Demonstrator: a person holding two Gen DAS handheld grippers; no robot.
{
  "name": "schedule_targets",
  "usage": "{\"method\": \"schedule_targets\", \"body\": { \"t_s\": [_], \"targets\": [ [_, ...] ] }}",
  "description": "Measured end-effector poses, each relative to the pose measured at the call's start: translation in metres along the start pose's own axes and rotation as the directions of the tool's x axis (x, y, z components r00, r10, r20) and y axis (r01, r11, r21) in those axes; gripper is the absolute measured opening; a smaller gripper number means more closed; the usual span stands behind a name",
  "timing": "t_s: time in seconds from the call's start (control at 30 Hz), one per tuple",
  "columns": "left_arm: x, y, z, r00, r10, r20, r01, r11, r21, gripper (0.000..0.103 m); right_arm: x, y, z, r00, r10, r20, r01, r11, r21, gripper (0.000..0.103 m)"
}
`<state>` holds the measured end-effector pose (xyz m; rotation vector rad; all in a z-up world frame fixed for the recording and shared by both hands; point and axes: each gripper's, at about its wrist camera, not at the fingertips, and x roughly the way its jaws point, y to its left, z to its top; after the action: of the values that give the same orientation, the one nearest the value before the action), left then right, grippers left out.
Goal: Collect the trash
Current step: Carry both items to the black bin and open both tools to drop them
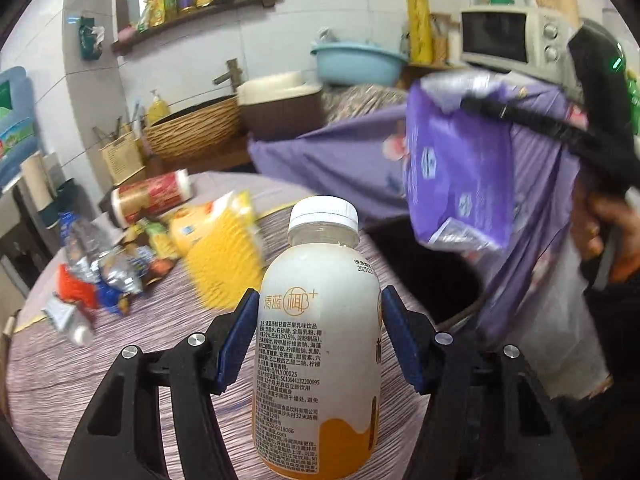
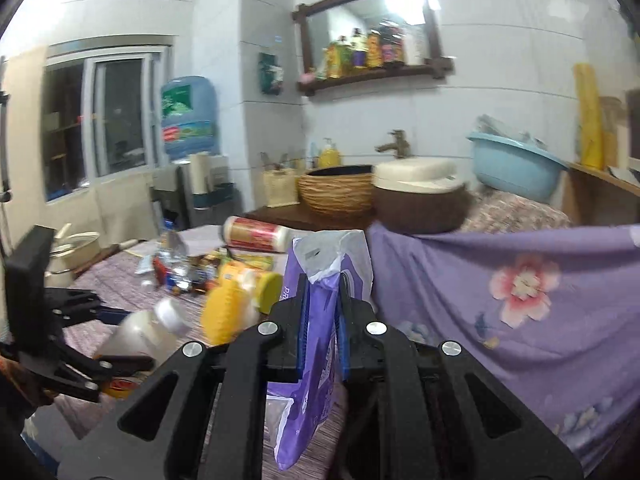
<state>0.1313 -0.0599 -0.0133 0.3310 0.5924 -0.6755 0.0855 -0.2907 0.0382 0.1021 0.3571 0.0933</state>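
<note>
Only the left wrist view shows the dark bin (image 1: 424, 276), its mouth open past the table (image 1: 120, 360) edge, and the microwave (image 1: 516, 40) at top right; only the right wrist view shows the window (image 2: 100, 120) and one water jug (image 2: 188, 116) at left. On the table lies a heap of wrappers (image 1: 100, 272), too jumbled to count, one red roll (image 1: 152, 196) and one yellow bag (image 1: 224, 248). The left gripper (image 1: 318, 344) clasps one white bottle (image 1: 316, 356) upright, blue pads against its sides. The right gripper (image 2: 322, 320) is pinched narrow on one purple bag (image 2: 316, 340), which in the left view hangs above the bin, beside the purple floral cloth (image 2: 520, 300)
</note>
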Motion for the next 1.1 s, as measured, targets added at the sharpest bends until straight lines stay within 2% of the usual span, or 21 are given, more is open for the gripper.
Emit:
{"method": "schedule_targets", "body": {
  "t_s": [0.1, 0.2, 0.27, 0.43, 0.53, 0.67, 0.73, 0.77, 0.8, 0.87, 1.1],
  "targets": [
    [0.014, -0.022, 0.012, 0.998, -0.060, 0.018, 0.060, 0.998, -0.019, 0.062, 0.021, -0.036, -0.024, 0.992, -0.094, -0.090, 0.097, 0.995, 0.030, 0.013],
    [0.027, -0.043, 0.020, 0.996, -0.088, 0.033, 0.089, 0.996, -0.017, 0.062, 0.048, -0.063, -0.055, 0.975, -0.123, -0.186, 0.138, 0.988, 0.068, 0.013],
    [0.039, -0.060, 0.026, 0.995, -0.091, 0.040, 0.092, 0.996, -0.008, 0.062, 0.075, -0.083, -0.081, 0.954, -0.130, -0.272, 0.165, 0.980, 0.110, 0.013],
    [0.064, -0.087, 0.030, 0.991, -0.130, 0.029, 0.130, 0.991, -0.015, 0.062, 0.129, -0.110, -0.141, 0.899, -0.123, -0.420, 0.210, 0.963, 0.168, 0.013],
    [0.086, -0.098, 0.028, 0.988, -0.152, 0.002, 0.152, 0.987, -0.044, 0.062, 0.156, -0.123, -0.173, 0.868, -0.105, -0.485, 0.233, 0.949, 0.211, 0.013],
    [0.107, -0.107, 0.024, 0.986, -0.163, -0.029, 0.161, 0.985, -0.067, 0.062, 0.184, -0.131, -0.205, 0.832, -0.114, -0.542, 0.266, 0.941, 0.210, 0.014],
    [0.117, -0.112, 0.021, 0.987, -0.155, -0.046, 0.153, 0.987, -0.058, 0.062, 0.194, -0.134, -0.215, 0.808, -0.115, -0.578, 0.281, 0.938, 0.206, 0.017],
    [0.120, -0.114, 0.020, 0.987, -0.150, -0.050, 0.147, 0.988, -0.053, 0.062, 0.196, -0.135, -0.220, 0.801, -0.114, -0.588, 0.284, 0.936, 0.206, 0.028],
    [0.125, -0.116, 0.019, 0.988, -0.146, -0.057, 0.143, 0.989, -0.047, 0.062, 0.197, -0.136, -0.222, 0.799, -0.115, -0.591, 0.287, 0.936, 0.206, 0.047],
    [0.134, -0.117, 0.017, 0.986, -0.151, -0.074, 0.146, 0.988, -0.058, 0.062, 0.192, -0.137, -0.222, 0.806, -0.154, -0.572, 0.315, 0.929, 0.193, 0.068],
    [0.164, -0.123, 0.015, 0.980, -0.158, -0.118, 0.149, 0.986, -0.077, 0.062, 0.150, -0.148, -0.203, 0.826, -0.249, -0.505, 0.379, 0.910, 0.170, 0.068]
  ]
}}
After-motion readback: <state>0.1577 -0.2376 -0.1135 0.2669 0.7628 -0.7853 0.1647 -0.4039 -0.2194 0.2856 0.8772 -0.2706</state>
